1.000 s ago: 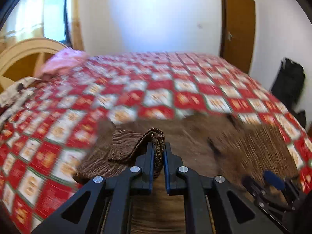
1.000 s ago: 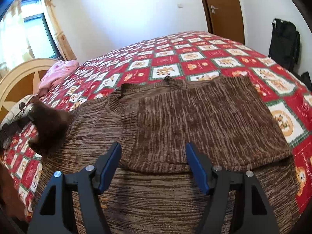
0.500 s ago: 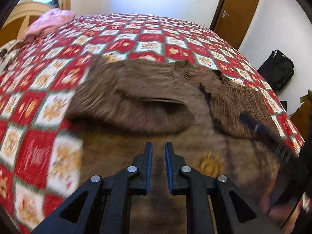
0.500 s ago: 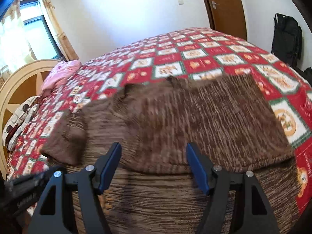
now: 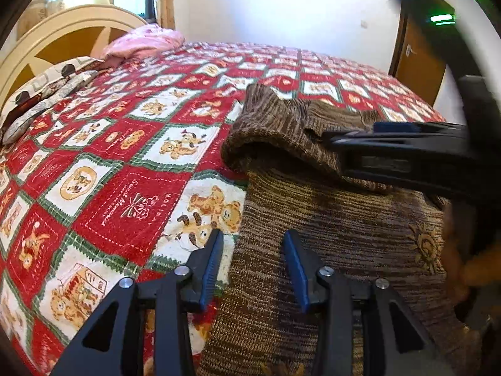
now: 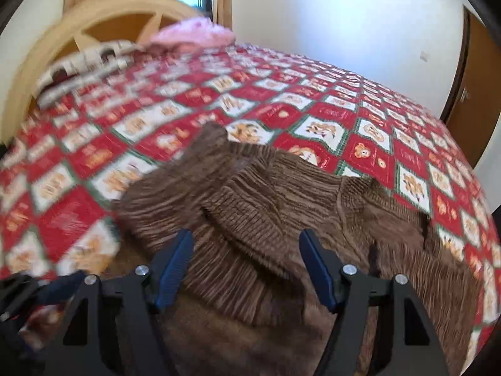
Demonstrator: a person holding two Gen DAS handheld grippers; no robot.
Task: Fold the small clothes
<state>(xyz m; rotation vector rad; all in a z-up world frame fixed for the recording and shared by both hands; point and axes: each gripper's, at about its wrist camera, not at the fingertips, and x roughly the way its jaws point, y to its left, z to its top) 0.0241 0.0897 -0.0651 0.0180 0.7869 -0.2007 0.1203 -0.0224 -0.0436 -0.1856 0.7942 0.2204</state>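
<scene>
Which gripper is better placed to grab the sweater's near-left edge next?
Left. Left gripper hangs open right over the sweater edge; right gripper sits over its middle.

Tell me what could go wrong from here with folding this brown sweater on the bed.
1. The folded-over sleeve sits as a loose hump on the brown sweater, so it may spring back open now that the left claw has just been opening with nothing between its jaws.
2. The right claw, open, hangs low over the sweater and might snag the knit.
3. Both claws are close together and may collide.
</scene>
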